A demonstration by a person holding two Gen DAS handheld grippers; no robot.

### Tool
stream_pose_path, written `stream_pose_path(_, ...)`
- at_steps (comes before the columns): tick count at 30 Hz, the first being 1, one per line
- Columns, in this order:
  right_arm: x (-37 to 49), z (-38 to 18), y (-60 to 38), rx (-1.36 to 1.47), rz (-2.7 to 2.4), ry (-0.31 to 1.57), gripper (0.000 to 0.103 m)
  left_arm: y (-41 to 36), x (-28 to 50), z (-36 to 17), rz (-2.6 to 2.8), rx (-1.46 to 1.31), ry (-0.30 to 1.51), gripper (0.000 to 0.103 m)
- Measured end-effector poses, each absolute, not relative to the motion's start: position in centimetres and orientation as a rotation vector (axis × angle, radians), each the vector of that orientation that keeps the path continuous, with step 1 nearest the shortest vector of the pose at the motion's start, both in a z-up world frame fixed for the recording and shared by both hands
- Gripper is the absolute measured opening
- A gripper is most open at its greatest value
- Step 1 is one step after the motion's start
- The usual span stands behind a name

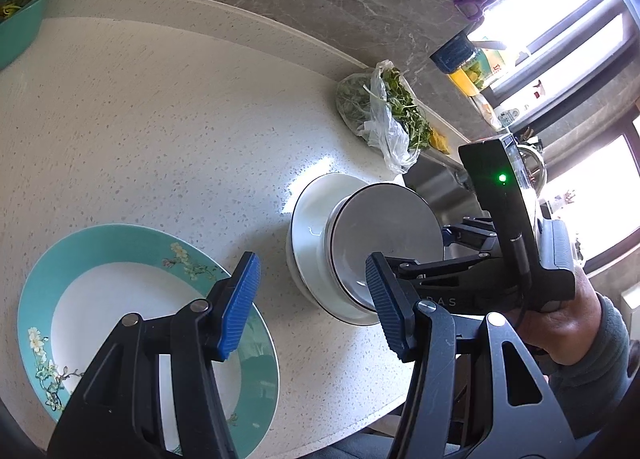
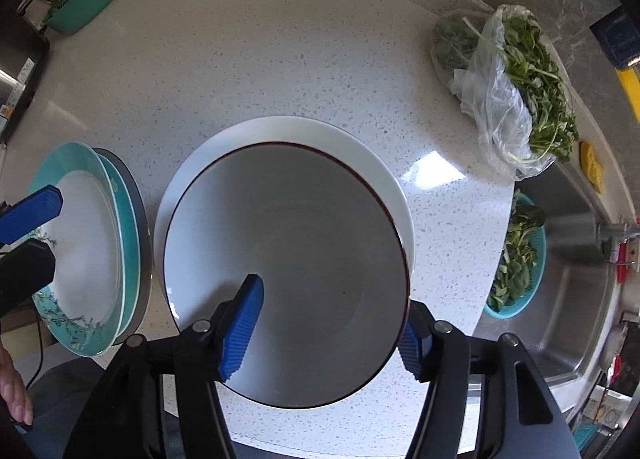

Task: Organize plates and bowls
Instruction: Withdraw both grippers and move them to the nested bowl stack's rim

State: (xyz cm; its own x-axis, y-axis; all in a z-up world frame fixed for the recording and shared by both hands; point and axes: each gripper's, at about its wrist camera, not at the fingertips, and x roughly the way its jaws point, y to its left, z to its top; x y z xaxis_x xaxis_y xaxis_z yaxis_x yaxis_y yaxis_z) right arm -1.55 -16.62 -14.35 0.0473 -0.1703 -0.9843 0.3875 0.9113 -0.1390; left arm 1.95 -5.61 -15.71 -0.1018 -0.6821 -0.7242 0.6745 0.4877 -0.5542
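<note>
A teal-rimmed flowered plate [image 1: 120,259] lies on the white counter under my left gripper [image 1: 312,299], which is open and empty above its right edge. In the right wrist view this plate [image 2: 84,243] sits at the left. My right gripper [image 2: 332,327] straddles the rim of a grey bowl with a dark rim [image 2: 288,259], one finger inside and one outside. The bowl rests in or just above a white bowl [image 2: 360,147]. In the left wrist view the grey bowl [image 1: 384,231] sits over the white bowl [image 1: 312,235], with the right gripper [image 1: 460,259] at its right rim.
A plastic bag of greens [image 2: 516,79] lies at the back right of the counter. A steel sink [image 2: 568,299] holds a teal colander of greens [image 2: 516,259]. A teal basin [image 1: 20,19] stands at the back left. A yellow sponge [image 2: 592,167] lies by the sink.
</note>
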Motion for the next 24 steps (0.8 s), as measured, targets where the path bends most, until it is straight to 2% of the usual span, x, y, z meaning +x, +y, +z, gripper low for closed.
stream_pose_path(12, -2.3, -13.9, -17.6, 0.301, -0.383, 1.428, 0.065, -5.9, 2.0, -16.1, -1.148, -0.013, 1.243, 0.053)
stream_pose_path(20, -4.9, -9.1, -21.2, 0.392, -0.357, 1.230, 0.065, -5.8, 1.4, -15.1, -1.140, 0.002, 1.198, 0.053)
stream_pose_path(21, -5.4, -8.8, -22.2, 0.391, -0.366, 1.208, 0.065, -5.9, 1.1, -14.9, -1.140, 0.015, 1.188, 0.053)
stream_pose_path(24, -6.0, -9.6, -24.8, 0.409, -0.349, 1.192, 0.052, -5.8, 0.0, -14.3, -1.129, 0.052, 1.152, 0.053)
